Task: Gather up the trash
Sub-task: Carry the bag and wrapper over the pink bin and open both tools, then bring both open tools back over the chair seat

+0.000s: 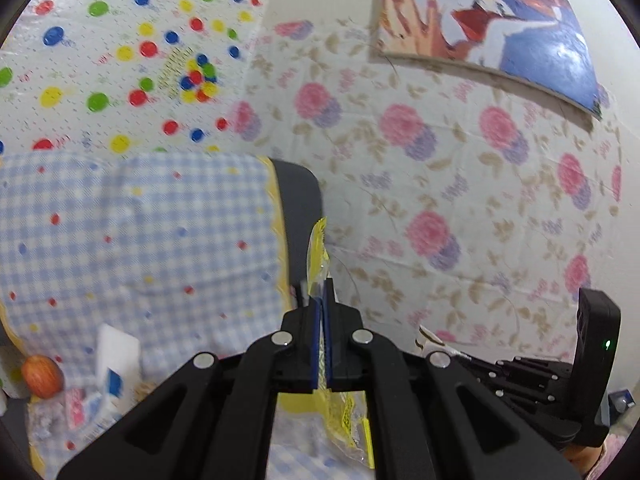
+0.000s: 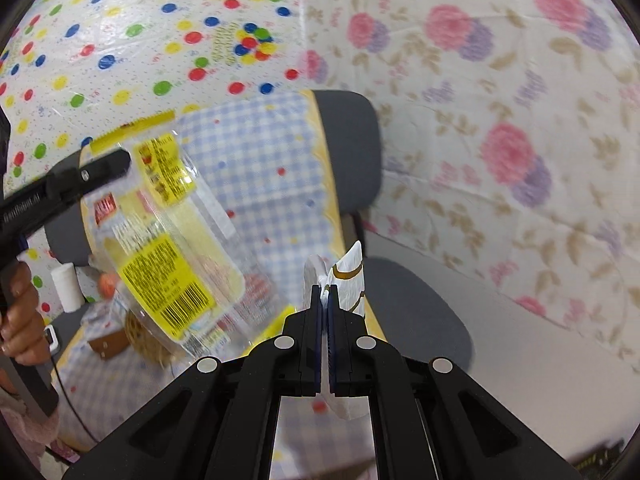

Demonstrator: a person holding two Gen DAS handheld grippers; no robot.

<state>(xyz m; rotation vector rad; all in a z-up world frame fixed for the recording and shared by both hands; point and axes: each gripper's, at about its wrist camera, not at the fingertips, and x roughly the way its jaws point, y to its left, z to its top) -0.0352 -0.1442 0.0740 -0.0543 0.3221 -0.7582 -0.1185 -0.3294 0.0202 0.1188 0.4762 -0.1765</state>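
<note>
Trash was already pinched in both claws: the left claw (image 1: 322, 292) gripped a yellow wrapper (image 1: 318, 248) at frame centre, the right claw (image 2: 325, 292) a white paper scrap (image 2: 352, 276). Carrying both steadily without loosening seemed best. Only the right view showed the wrapper's printed face and the hand (image 2: 20, 316) at lower left.
</note>
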